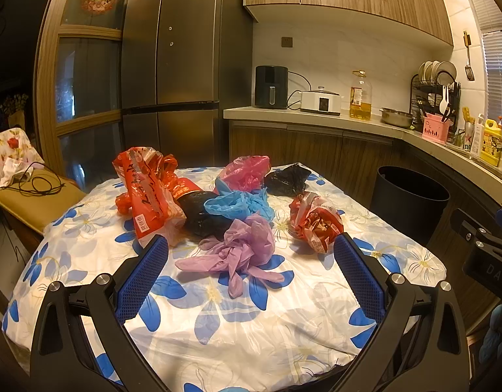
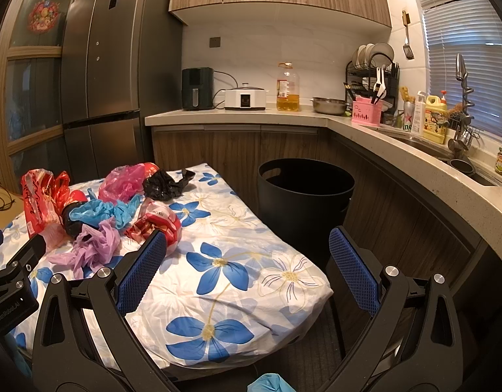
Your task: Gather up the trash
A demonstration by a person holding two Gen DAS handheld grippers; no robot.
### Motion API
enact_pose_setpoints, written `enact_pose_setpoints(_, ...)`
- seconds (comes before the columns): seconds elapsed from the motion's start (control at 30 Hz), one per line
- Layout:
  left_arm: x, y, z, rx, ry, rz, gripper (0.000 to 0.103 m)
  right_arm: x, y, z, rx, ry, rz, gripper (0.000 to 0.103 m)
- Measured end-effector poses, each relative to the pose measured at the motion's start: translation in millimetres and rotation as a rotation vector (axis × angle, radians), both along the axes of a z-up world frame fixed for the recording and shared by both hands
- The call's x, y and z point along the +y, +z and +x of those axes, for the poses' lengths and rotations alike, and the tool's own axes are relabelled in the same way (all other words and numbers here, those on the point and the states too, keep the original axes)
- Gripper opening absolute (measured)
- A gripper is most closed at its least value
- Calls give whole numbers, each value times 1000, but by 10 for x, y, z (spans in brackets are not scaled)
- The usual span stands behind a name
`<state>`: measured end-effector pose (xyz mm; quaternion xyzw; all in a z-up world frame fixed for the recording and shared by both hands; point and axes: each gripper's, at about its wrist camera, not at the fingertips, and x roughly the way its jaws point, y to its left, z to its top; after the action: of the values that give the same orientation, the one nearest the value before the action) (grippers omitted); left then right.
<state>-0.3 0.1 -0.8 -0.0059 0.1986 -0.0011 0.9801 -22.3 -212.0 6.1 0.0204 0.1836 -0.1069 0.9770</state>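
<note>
Several crumpled plastic bags lie on a table with a blue-flower cloth (image 1: 218,310): a purple bag (image 1: 241,248) nearest, a red-and-white bag (image 1: 316,220) to its right, a blue bag (image 1: 238,204), a pink bag (image 1: 247,171), a black bag (image 1: 287,179) and a big red bag (image 1: 146,189). My left gripper (image 1: 251,245) is open and empty, just short of the purple bag. My right gripper (image 2: 247,238) is open and empty over the table's right edge (image 2: 296,254), with the red-and-white bag (image 2: 159,222) by its left finger. A black bin (image 2: 305,192) stands on the floor right of the table.
A kitchen counter (image 2: 414,170) curves behind and to the right, with appliances, an oil bottle (image 2: 287,88), a dish rack and a sink. A fridge (image 1: 175,65) stands behind the table. A chair with cables (image 1: 35,192) is at the left.
</note>
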Motion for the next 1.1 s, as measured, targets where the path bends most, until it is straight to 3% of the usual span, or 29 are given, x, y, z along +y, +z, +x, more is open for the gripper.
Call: enact_pose_setpoints(1.1,-39,0,-16,0,-4,4,98,-14,-17,-2,2,0,1,98)
